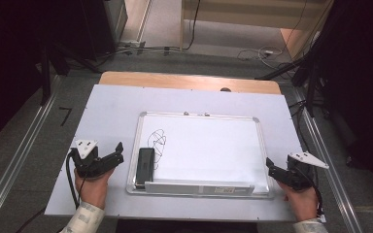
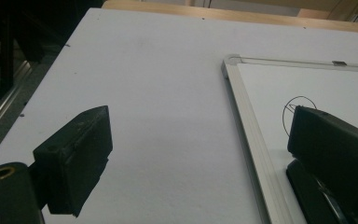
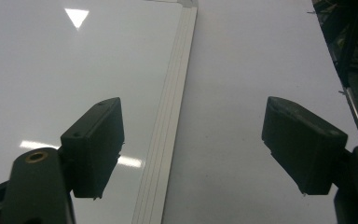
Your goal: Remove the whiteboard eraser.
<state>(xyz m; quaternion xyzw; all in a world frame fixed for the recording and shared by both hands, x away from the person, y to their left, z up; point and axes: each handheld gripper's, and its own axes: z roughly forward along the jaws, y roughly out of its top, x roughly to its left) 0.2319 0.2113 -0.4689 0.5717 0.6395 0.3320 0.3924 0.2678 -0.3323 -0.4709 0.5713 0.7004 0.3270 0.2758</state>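
High view: whiteboard (image 1: 209, 145) central on table, scribble (image 1: 157, 141) at its left part. Black eraser (image 1: 145, 167) lies on whiteboard's near-left corner — long axis running away from person. Left gripper (image 1: 114, 156) just left of whiteboard, jaws spread, nearer eraser. Right gripper (image 1: 272, 167) at whiteboard's right edge, jaws spread — empty.

1. No legible words, brands or numbers can be made out.
2. A black scribble (image 1: 158, 142) is drawn on the whiteboard (image 1: 209, 145), near its left edge; no letters can be read in it.
3. A small label (image 1: 224, 190) on the whiteboard's near-edge tray is too blurred to be read.
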